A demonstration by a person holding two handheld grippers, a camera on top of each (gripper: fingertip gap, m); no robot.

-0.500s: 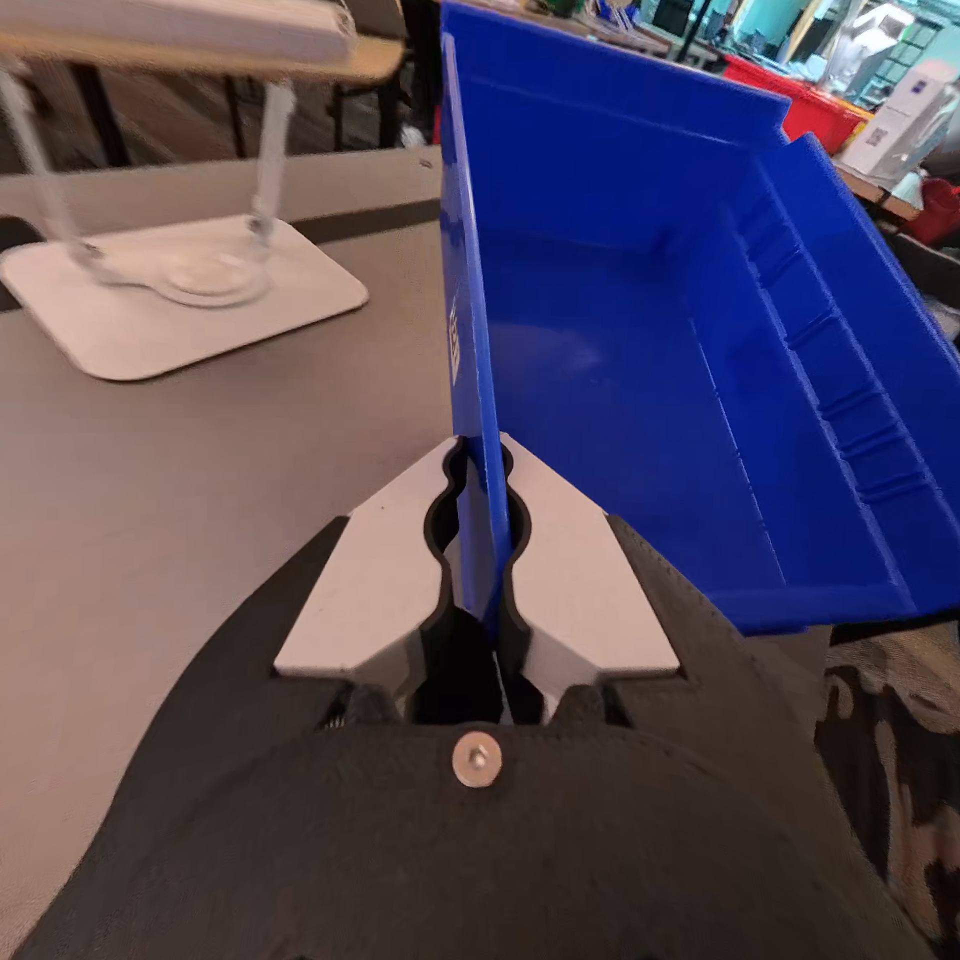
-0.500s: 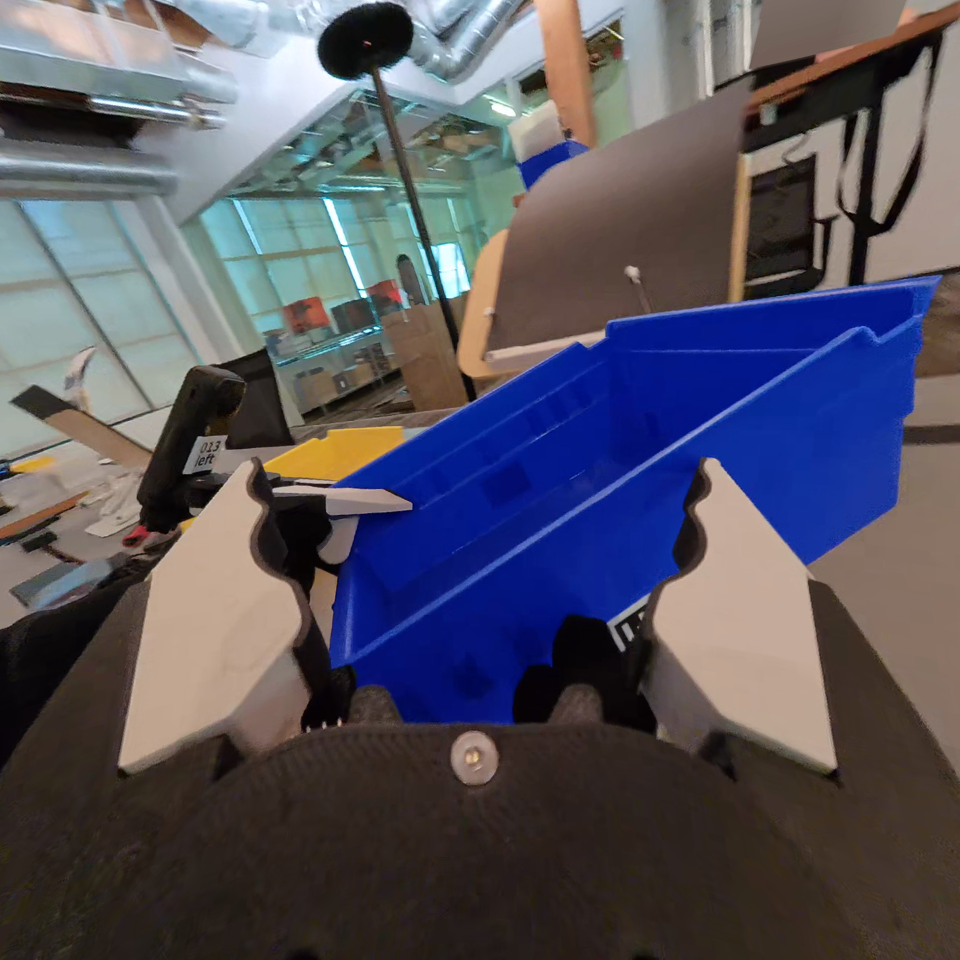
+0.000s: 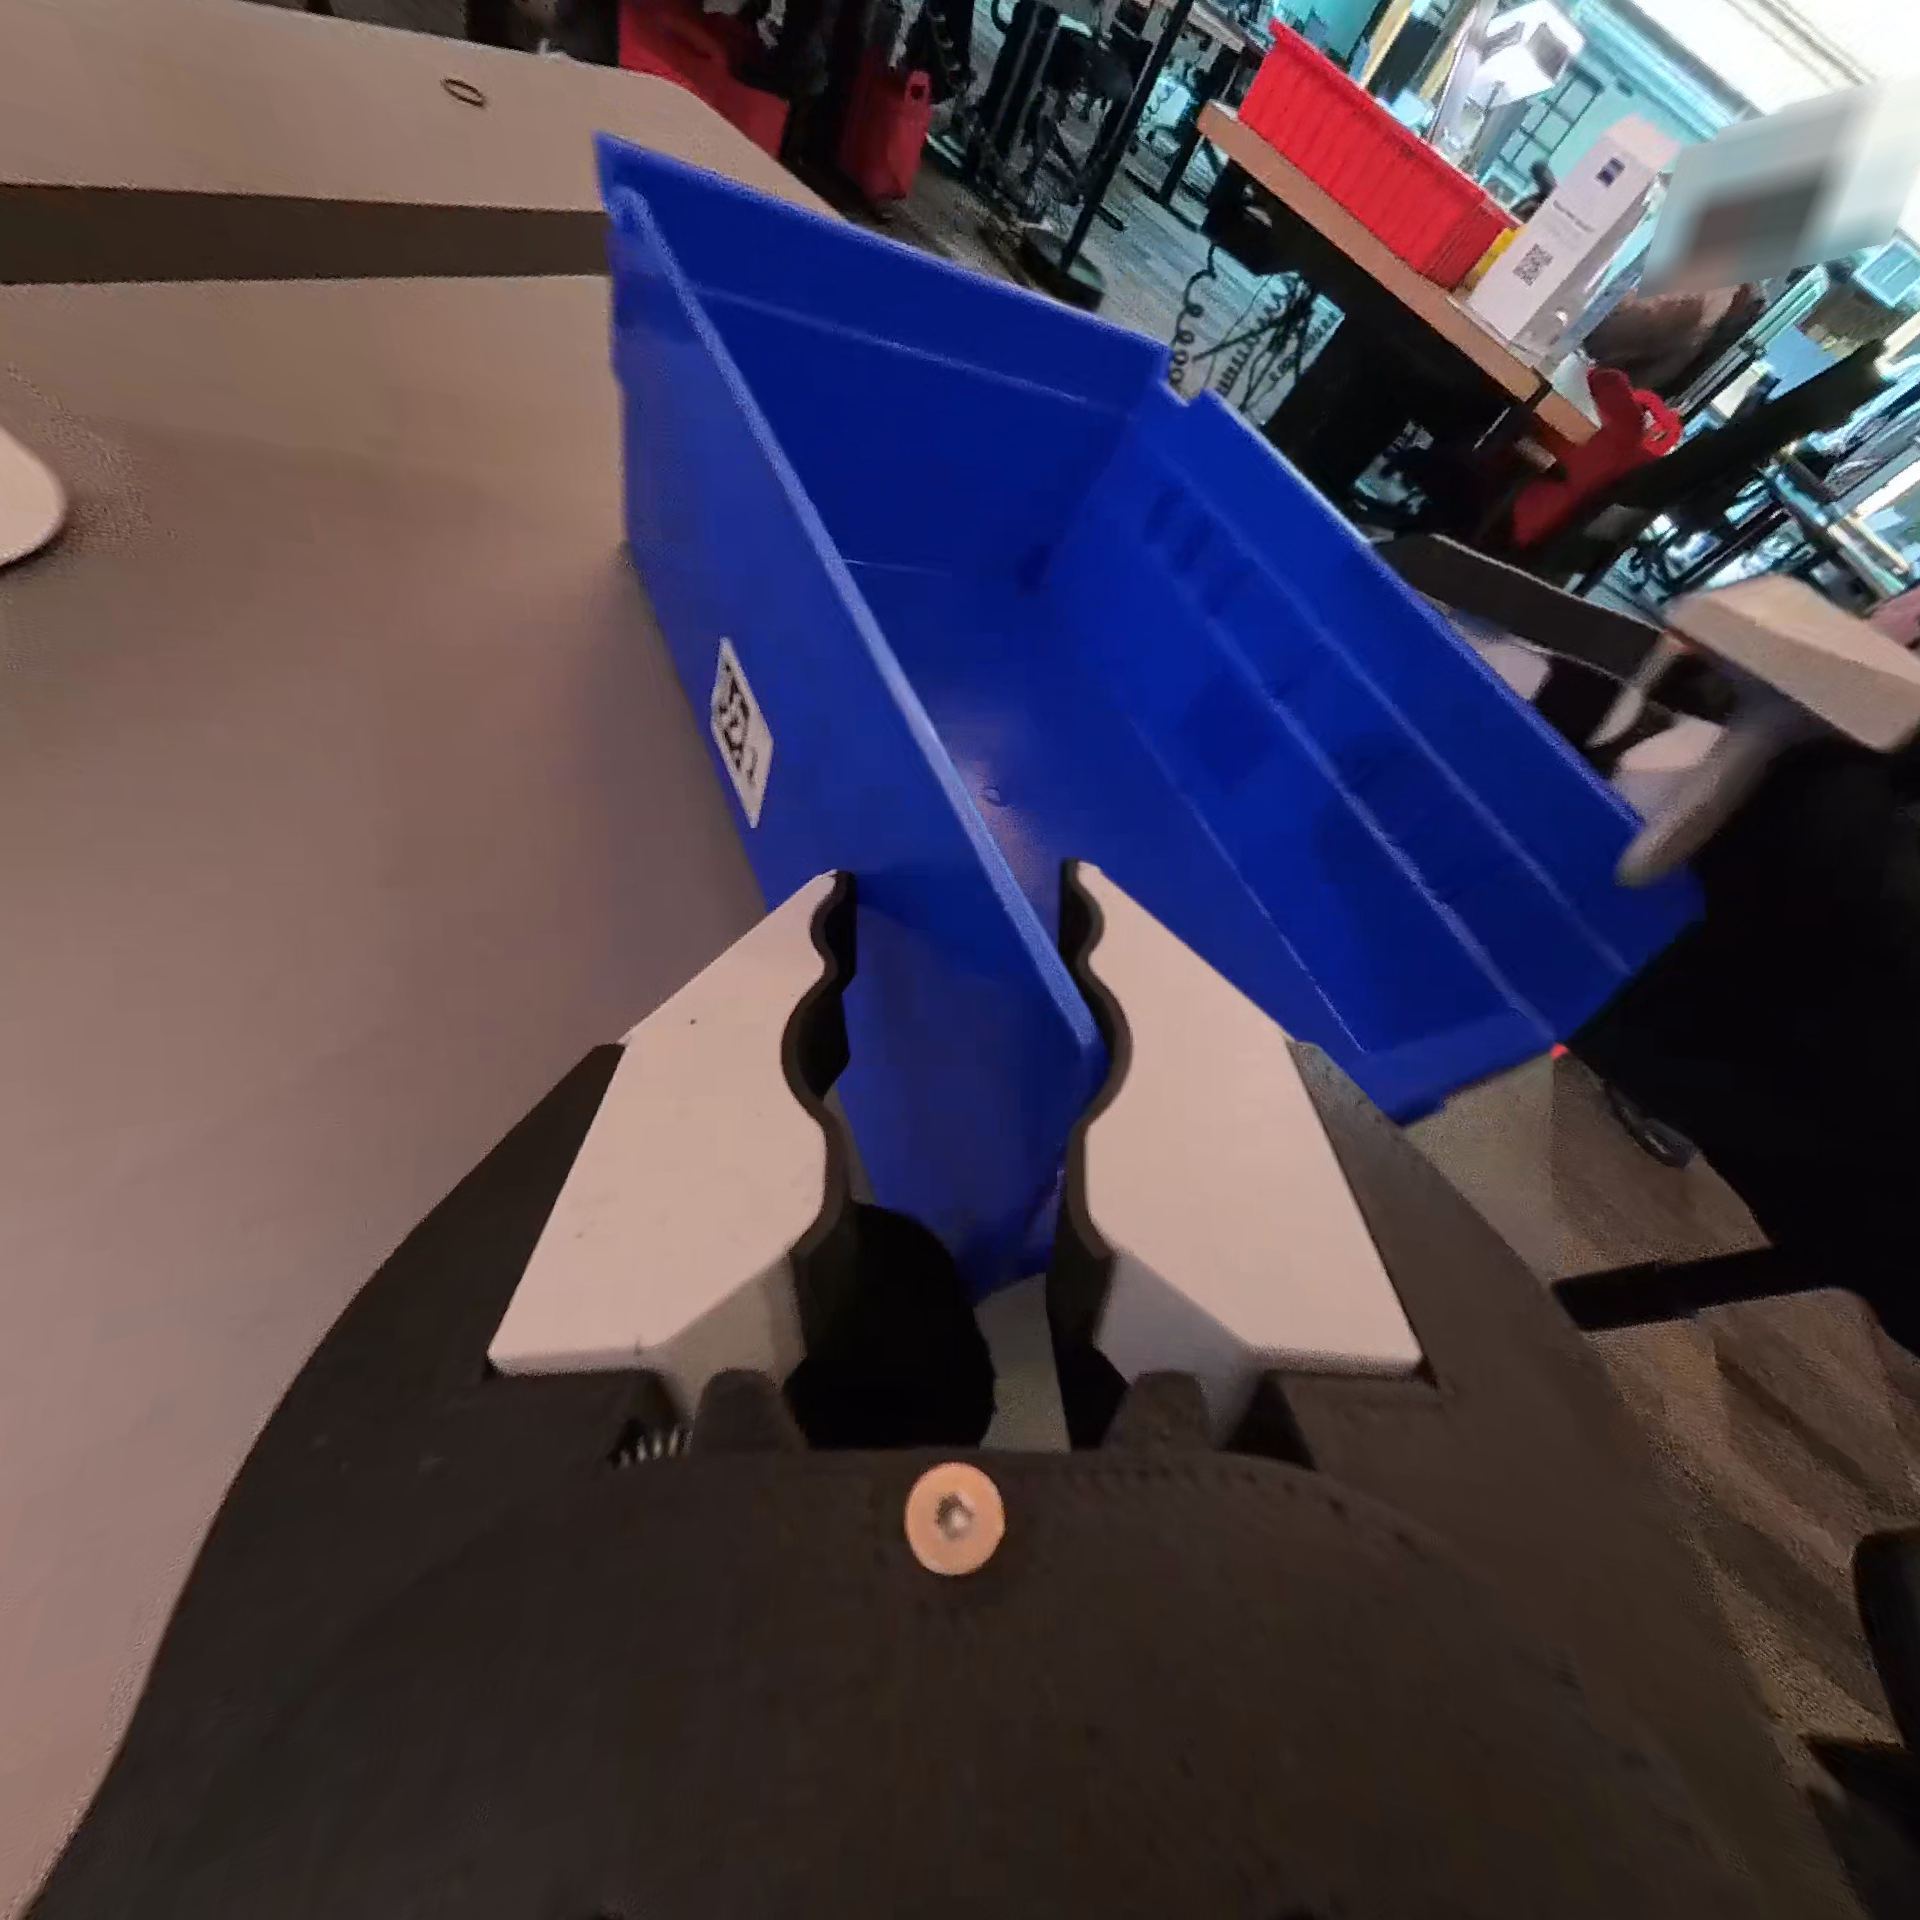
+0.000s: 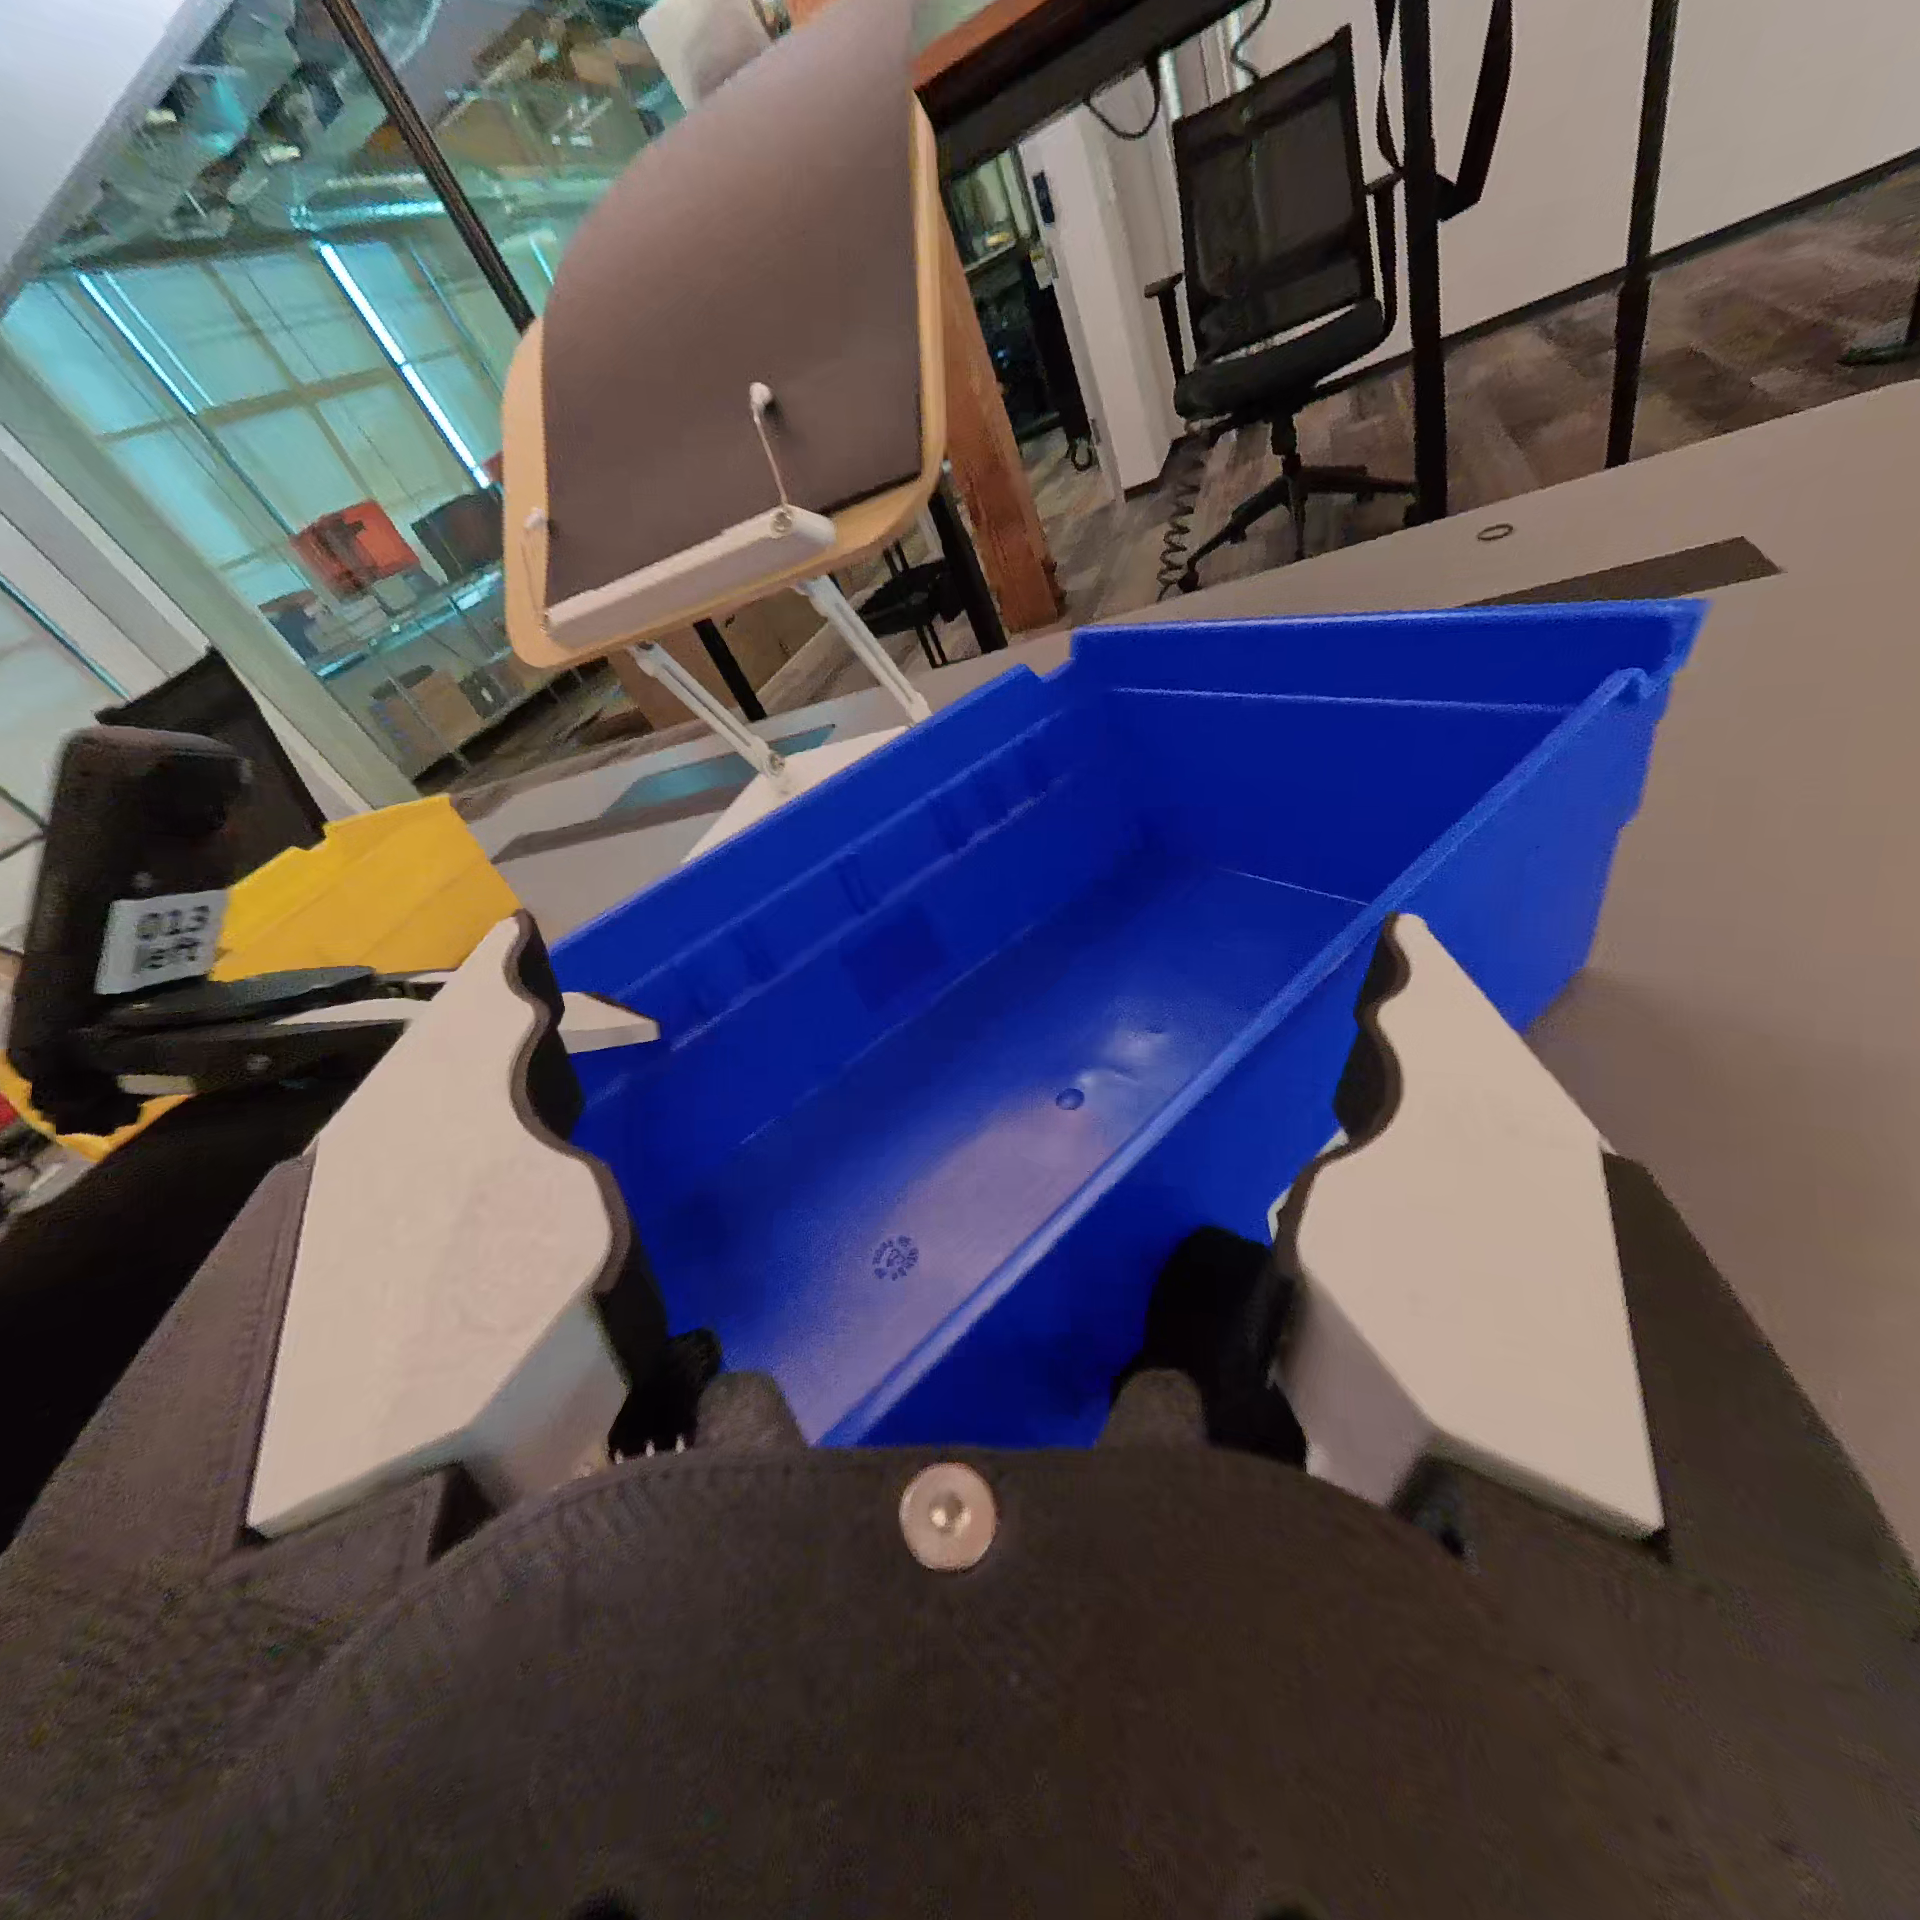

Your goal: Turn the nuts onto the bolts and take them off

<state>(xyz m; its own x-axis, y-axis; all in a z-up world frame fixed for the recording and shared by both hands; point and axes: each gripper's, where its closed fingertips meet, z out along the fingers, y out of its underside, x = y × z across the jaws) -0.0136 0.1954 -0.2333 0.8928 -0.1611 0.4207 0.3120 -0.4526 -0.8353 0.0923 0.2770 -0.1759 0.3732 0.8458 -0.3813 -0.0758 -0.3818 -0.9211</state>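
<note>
My left gripper (image 3: 961, 925) has its fingers (image 3: 707, 1122) parted narrowly around one long side wall of the blue bin (image 3: 935, 582); the wall stands between them, against the right finger, with a gap on the left, so I cannot tell if it is pinched. The bin's long axis runs straight ahead from these fingers, and it looks tilted, near end over the edge of the grey counter (image 3: 312, 727). A white sticker (image 3: 740, 730) sits on the wall's outer face, just ahead of the left finger.

My right gripper (image 4: 961, 987) has its fingers (image 4: 436, 1226) spread wide and holds nothing; they frame the bin's (image 4: 1039, 1039) bare floor, which stretches ahead and to the right. The left gripper (image 4: 613, 1023) shows at the far wall just beyond my left finger, a yellow bin (image 4: 364, 883) behind it. I see no nuts or bolts.
</note>
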